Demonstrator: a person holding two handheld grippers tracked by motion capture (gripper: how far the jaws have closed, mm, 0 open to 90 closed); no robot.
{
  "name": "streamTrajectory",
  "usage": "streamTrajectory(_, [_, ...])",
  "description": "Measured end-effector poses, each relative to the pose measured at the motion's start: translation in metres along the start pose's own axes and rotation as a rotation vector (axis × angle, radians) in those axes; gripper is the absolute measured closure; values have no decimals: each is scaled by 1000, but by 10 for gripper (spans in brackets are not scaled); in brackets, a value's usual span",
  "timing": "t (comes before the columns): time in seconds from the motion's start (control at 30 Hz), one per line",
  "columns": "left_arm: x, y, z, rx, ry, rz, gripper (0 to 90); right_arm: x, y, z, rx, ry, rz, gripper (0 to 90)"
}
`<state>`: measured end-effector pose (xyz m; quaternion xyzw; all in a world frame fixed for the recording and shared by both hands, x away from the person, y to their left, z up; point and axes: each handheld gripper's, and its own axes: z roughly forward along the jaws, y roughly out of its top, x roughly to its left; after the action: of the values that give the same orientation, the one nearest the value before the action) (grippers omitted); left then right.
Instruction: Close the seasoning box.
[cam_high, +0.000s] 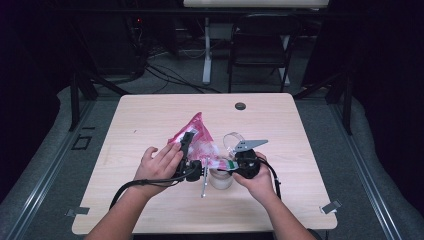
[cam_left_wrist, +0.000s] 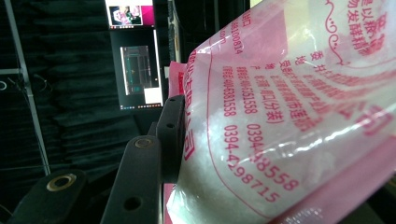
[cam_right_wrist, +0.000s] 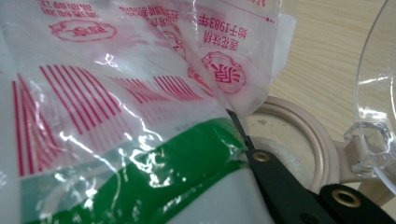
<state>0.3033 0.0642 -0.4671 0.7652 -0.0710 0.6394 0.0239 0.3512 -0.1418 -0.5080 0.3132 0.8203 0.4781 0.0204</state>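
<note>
Above the table (cam_high: 150, 115), a pink-printed clear plastic bag (cam_high: 200, 140) of white powder hangs over a round cream jar (cam_high: 221, 179) (white powder inside). The left gripper (cam_high: 187, 145) and right gripper (cam_high: 232, 162) both pinch the bag.

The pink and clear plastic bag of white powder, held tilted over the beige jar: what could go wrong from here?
1. The pink and clear plastic bag of white powder has its mouth at the round beige jar, whose opening looks small; powder may spill onto the wooden table.
2. The right hand-held gripper pinches thin film; it may slip.
</note>
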Motion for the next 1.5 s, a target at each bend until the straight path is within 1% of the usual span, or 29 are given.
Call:
streamTrajectory(0.17, [2, 0, 0, -1, -1, 23, 637, 0, 0, 0, -2, 0, -1, 900])
streamTrajectory(0.37, [3, 0, 0, -1, -8, 34, 634, 0, 0, 0, -3, 1, 0, 900])
streamTrajectory(0.6, [3, 0, 0, 0, -12, 36, 630, 1, 0, 1, -1, 0, -1, 900])
streamTrajectory(0.63, [3, 0, 0, 0, -14, 42, 630, 1, 0, 1, 0, -1, -1, 900])
streamTrajectory(0.67, [3, 0, 0, 0, -14, 42, 629, 1, 0, 1, 0, -1, -1, 900])
streamTrajectory(0.7, [3, -1, 1, 3, -26, 32, 629, 1, 0, 1, 0, -1, -1, 900])
streamTrajectory(0.73, [3, -1, 1, 0, -16, 36, 629, 1, 0, 1, 0, -2, -1, 900])
streamTrajectory(1.0, [2, -2, 2, -6, -23, 40, 617, 0, -1, 2, 4, -5, -2, 900])
streamTrajectory(1.03, [2, -3, 3, -2, -40, 39, 617, 0, -1, 2, 5, -6, -3, 900])
streamTrajectory(1.2, [3, -4, 3, 0, -46, 45, 630, 1, -1, 2, 6, -8, -5, 900])
streamTrajectory(1.23, [2, -5, 3, 2, -62, 32, 632, 1, -1, 2, 7, -9, -7, 900])
streamTrajectory(1.27, [2, -5, 3, 2, -62, 32, 635, 1, -1, 2, 9, -9, -8, 900])
streamTrajectory(1.33, [3, -5, 3, -1, -57, 49, 636, 1, -1, 2, 10, -12, -8, 900])
streamTrajectory(1.37, [3, -5, 4, 4, -73, 53, 635, 0, -1, 2, 11, -12, -9, 900])
streamTrajectory(1.5, [2, -5, 4, 6, -64, 68, 632, 0, -1, 2, 13, -18, -11, 900])
